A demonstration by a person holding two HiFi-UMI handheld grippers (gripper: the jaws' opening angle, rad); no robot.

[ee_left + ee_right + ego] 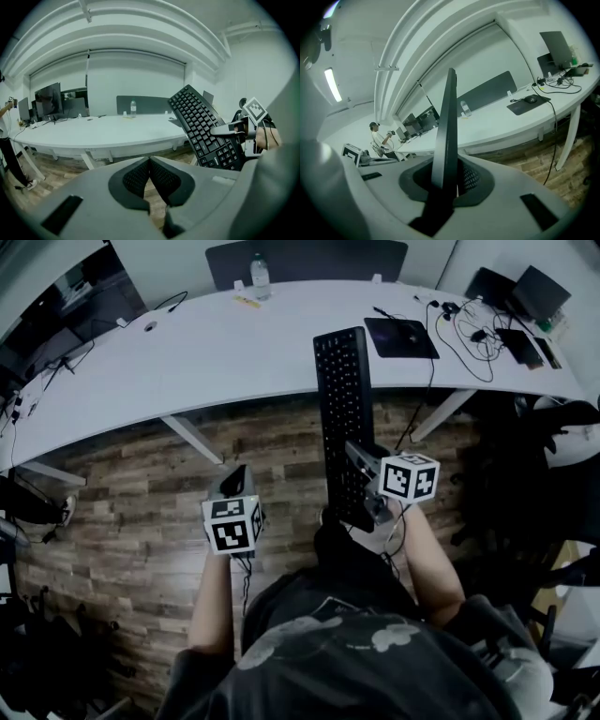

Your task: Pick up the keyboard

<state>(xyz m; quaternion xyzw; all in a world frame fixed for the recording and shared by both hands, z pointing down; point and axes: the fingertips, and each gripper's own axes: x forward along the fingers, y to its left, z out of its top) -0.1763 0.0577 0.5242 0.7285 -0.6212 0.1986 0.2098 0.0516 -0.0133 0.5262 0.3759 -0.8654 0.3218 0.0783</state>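
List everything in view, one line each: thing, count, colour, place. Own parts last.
keyboard: one, black, in the air, clamped near one end
table: one, white, curved, ahead
water bottle: one, clear, at the table's far edge
mouse pad: one, black, on the table, right of the keyboard
mouse: one, dark, on the mouse pad
cables: several, black, at the table's right end
panel: one, dark grey, behind the table
monitors: a few, dark, at the table's left end
floor: brown wood planks, underfoot
left gripper: one, grey, shut, empty, over the floor
right gripper: one, grey, shut on the keyboard
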